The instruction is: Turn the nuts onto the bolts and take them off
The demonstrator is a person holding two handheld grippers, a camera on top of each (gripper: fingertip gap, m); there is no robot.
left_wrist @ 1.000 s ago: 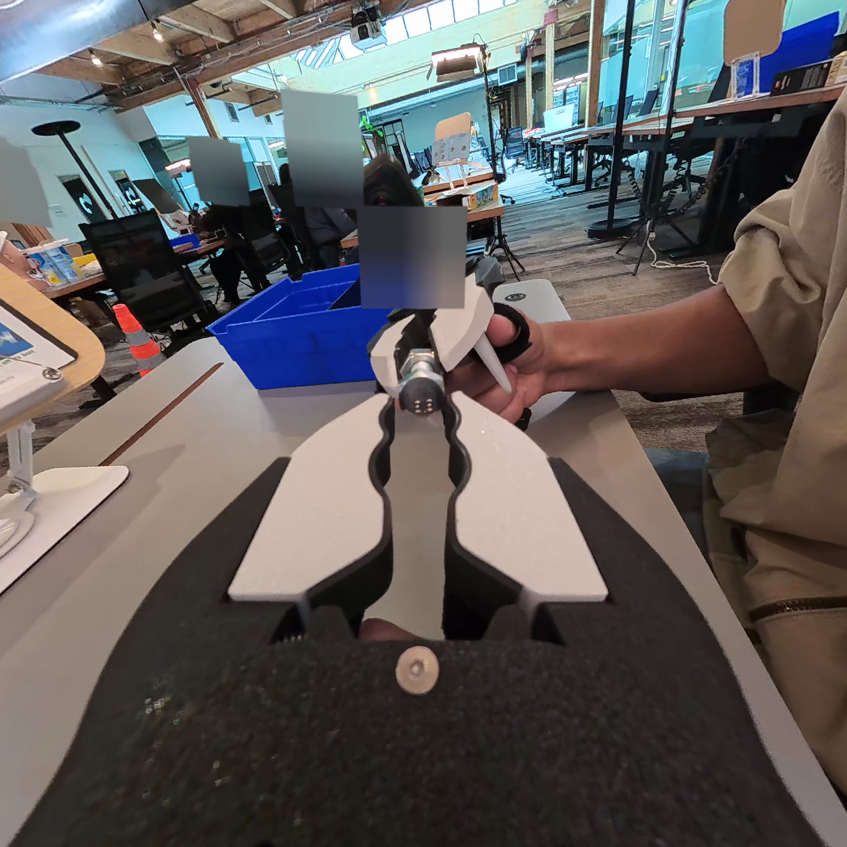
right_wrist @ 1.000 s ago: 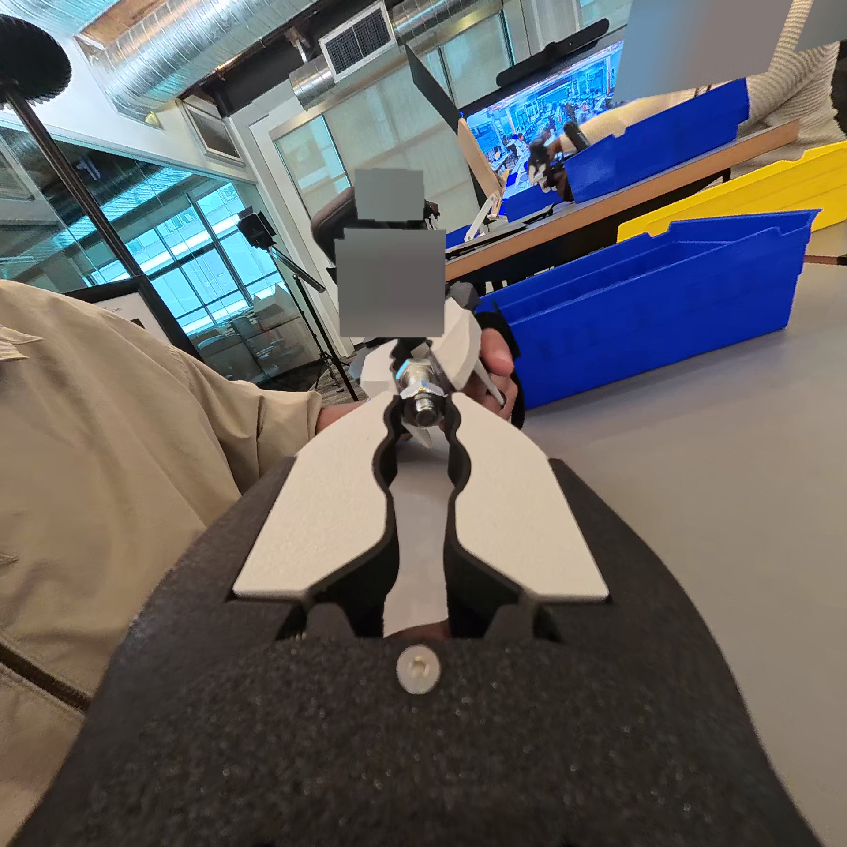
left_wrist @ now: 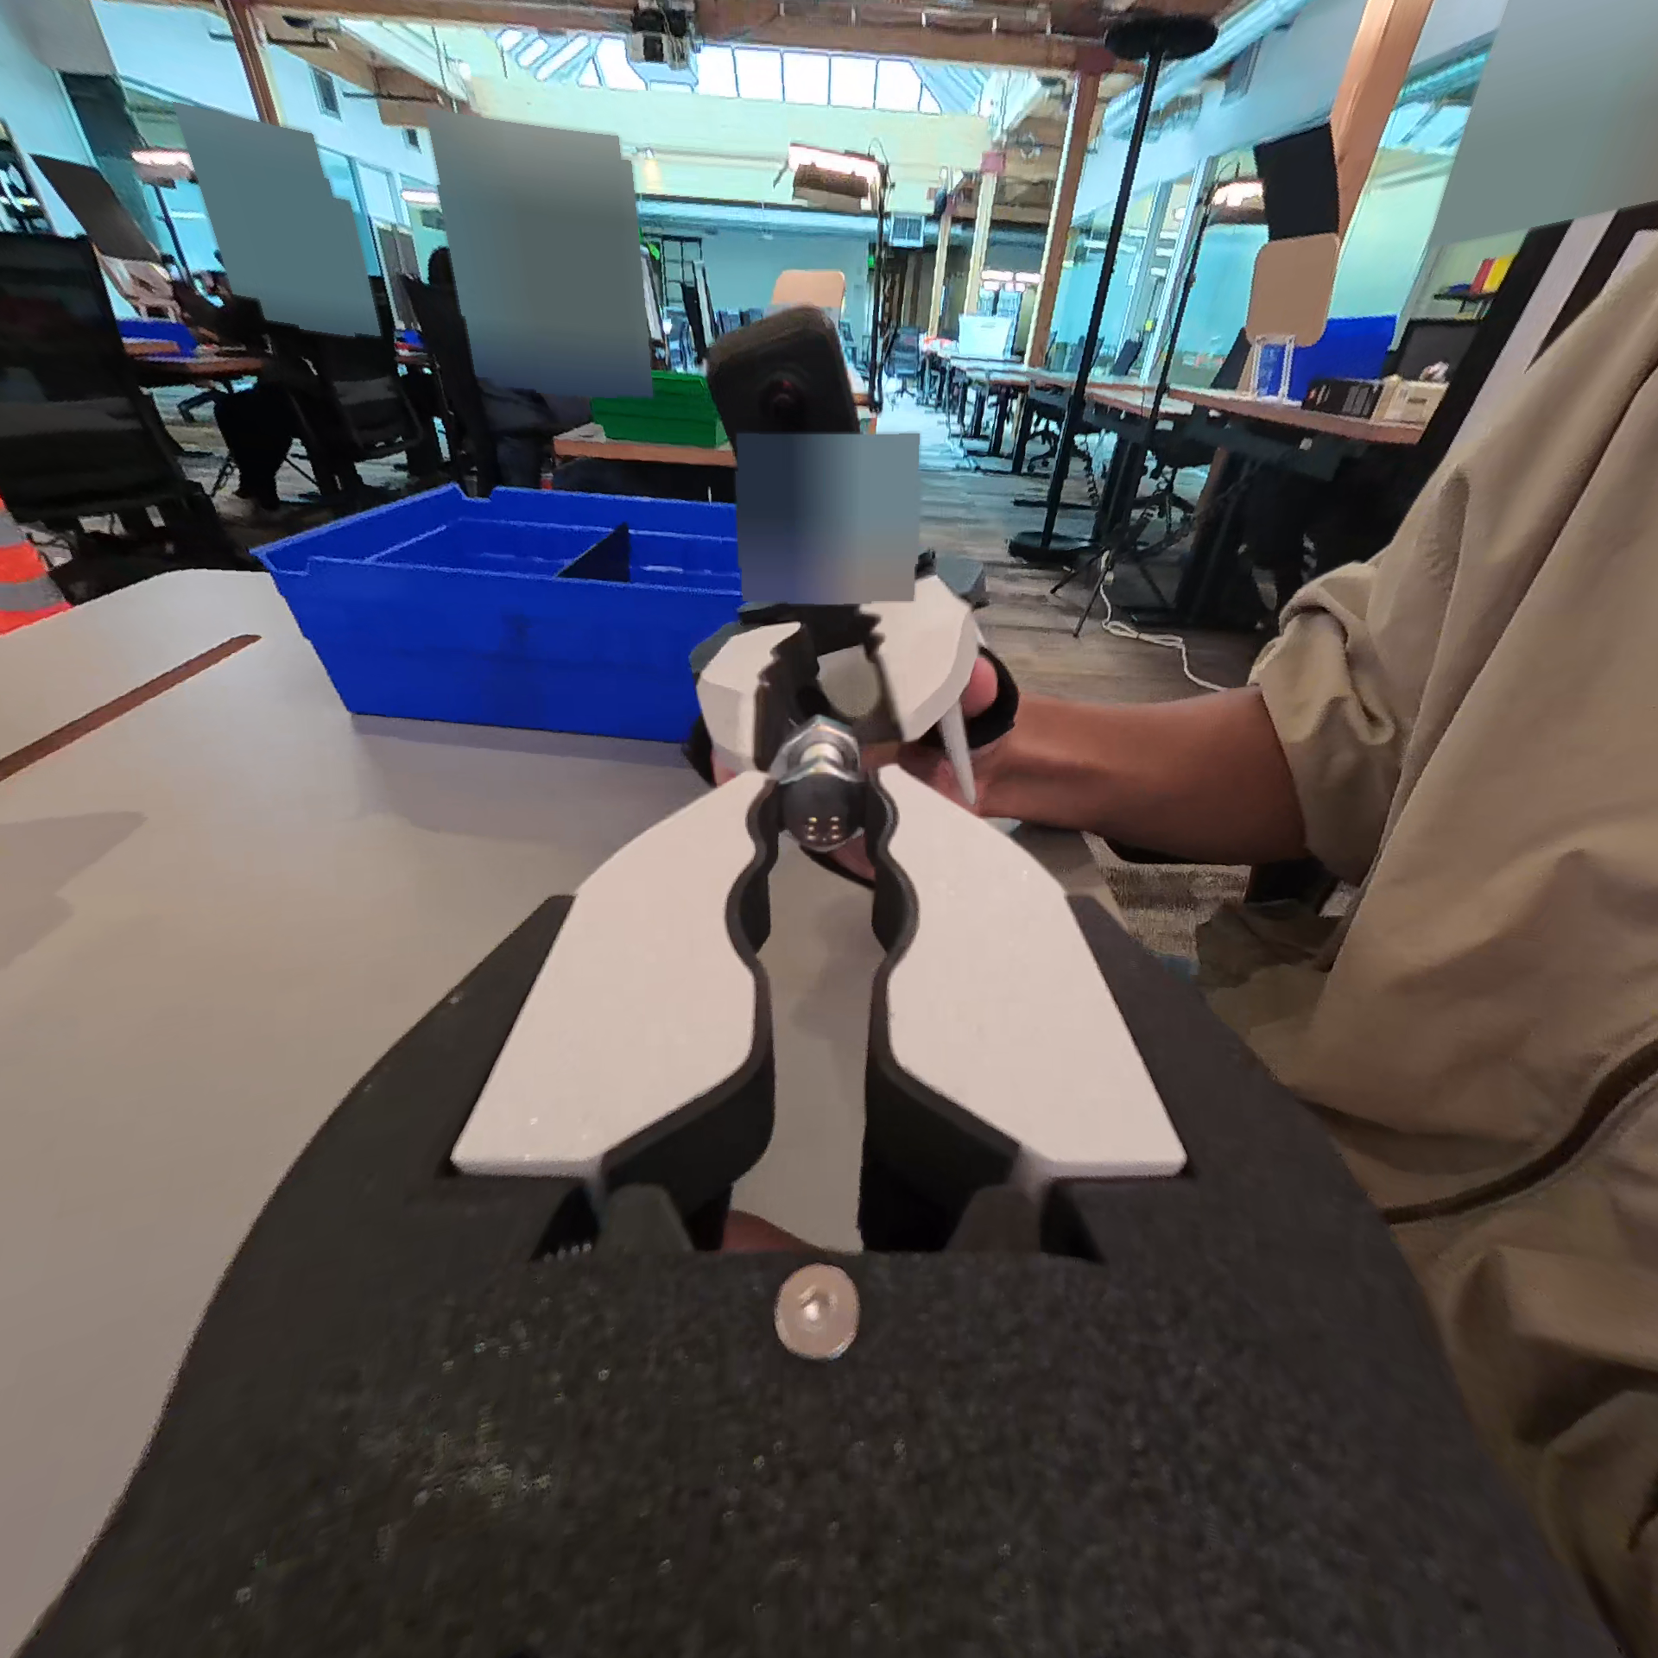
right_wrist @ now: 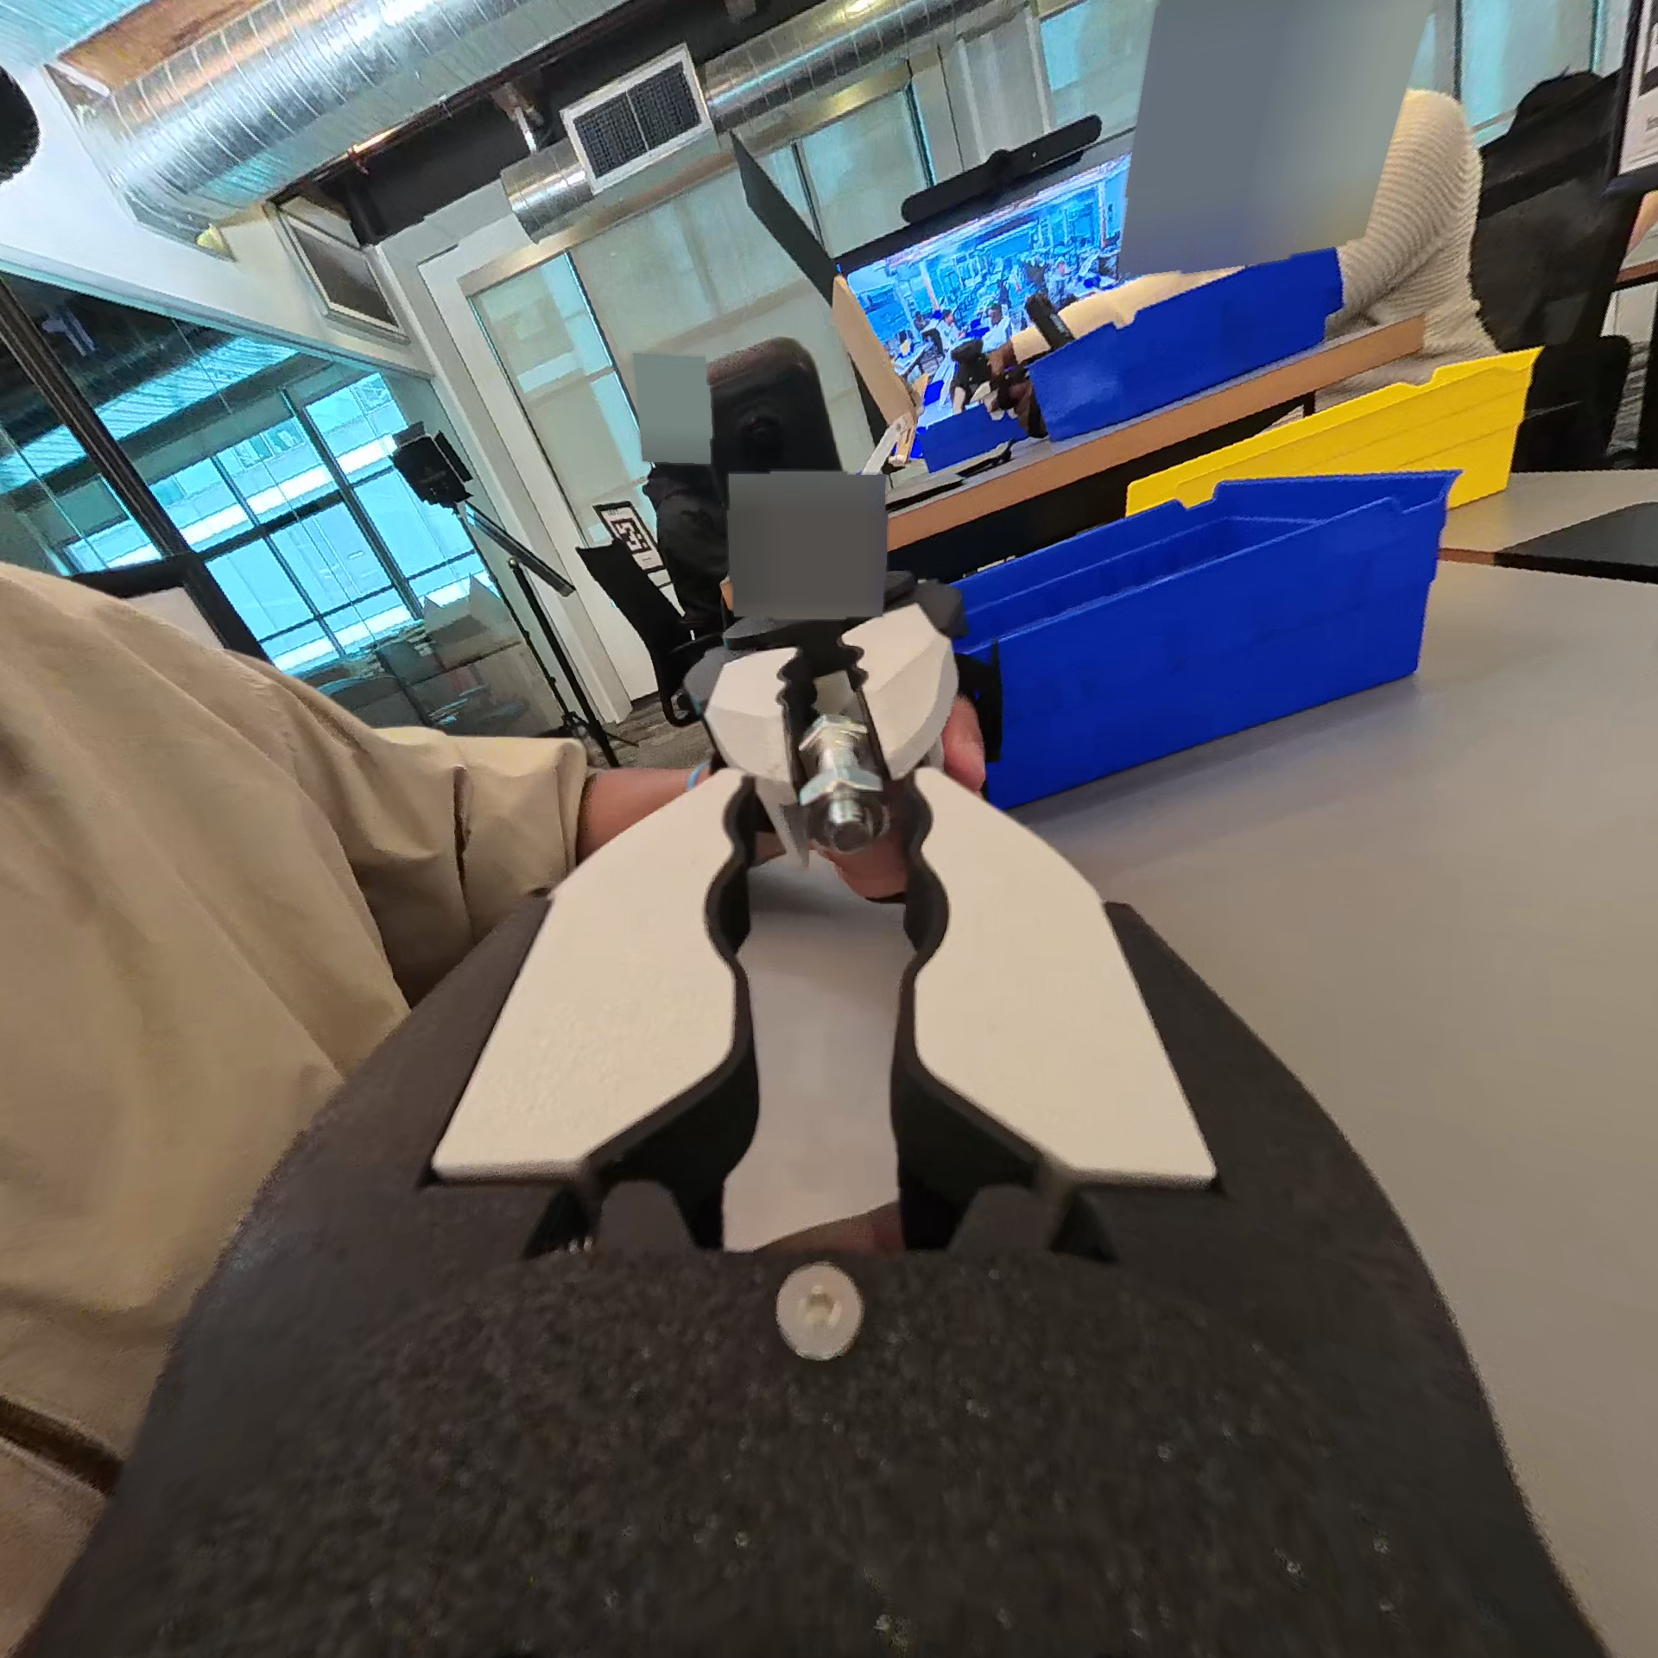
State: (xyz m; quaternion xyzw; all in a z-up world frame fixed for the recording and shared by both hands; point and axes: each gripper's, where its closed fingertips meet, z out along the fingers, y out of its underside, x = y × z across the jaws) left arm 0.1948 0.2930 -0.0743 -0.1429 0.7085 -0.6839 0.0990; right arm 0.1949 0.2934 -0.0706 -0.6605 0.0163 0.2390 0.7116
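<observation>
Bolt (left_wrist: 821, 812) held in the air above the grey counter (left_wrist: 224, 852), in front of the blue bin (left_wrist: 502, 646), between two grippers that face each other tip to tip.

Left gripper (left_wrist: 821, 794): jaws narrow, closed on the head end of the bolt. The head faces the left wrist camera.

Right gripper (right_wrist: 830, 807): jaws narrow, one on each side of the threaded end. A nut (right_wrist: 833, 783) sits partway along the thread, with the shaft tip sticking out past it. From these views I cannot tell whether the pads actually press on the nut or only flank it.

Step in hand, as I judge it: turning the nut on the bolt, one side holding while the other rotates. The direction, on or off, cannot be read from a single moment.

Next move calls for: firm contact on the nut flats, both grippers kept on one axis, and a twist of the right wrist while the left holds the head fixed. Then loosen, re-seat and repeat.

Risk: a loose hold on the flats lets the nut slip instead of turning.
</observation>
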